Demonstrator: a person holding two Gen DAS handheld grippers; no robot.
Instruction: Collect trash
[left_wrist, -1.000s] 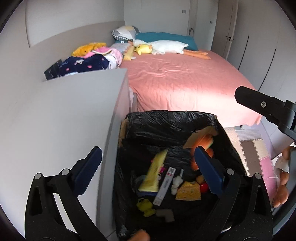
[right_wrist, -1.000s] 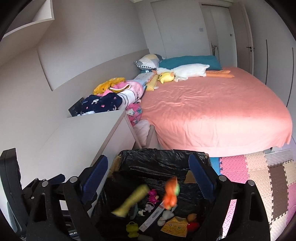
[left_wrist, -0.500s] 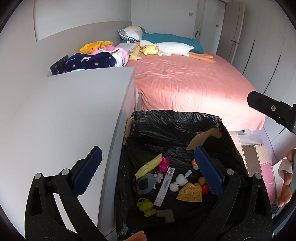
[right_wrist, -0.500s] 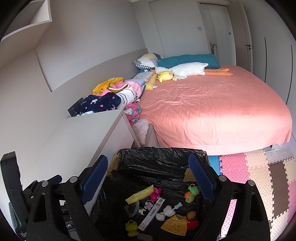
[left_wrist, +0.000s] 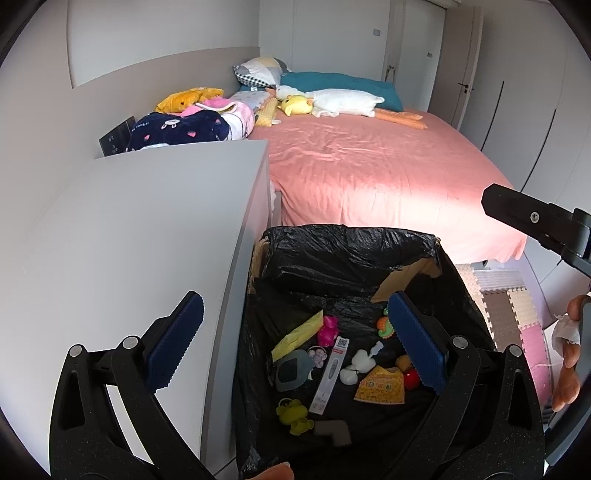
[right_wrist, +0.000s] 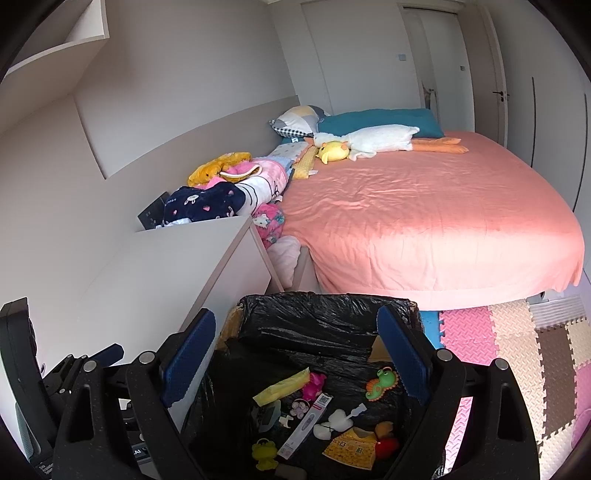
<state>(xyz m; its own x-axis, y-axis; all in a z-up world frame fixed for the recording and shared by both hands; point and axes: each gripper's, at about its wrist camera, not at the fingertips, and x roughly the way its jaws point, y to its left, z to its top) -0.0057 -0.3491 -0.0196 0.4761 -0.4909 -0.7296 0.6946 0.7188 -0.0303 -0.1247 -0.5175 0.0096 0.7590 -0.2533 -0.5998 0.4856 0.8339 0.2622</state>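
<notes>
We see the pink bed (right_wrist: 424, 221) filling the far side, a white cabinet (left_wrist: 147, 240) beside it, and at its foot the black-lined trash bin (left_wrist: 347, 254) holding the collected bits: a yellow wrapper (left_wrist: 297, 334), a white thermometer box (left_wrist: 330, 373), a green and orange toy (right_wrist: 382, 382). We hold the left gripper (left_wrist: 295, 339) over the bin with its blue fingers (left_wrist: 173, 343) spread wide and empty, and the right gripper (right_wrist: 299, 365) hangs beside it, fingers equally wide, nothing between them
</notes>
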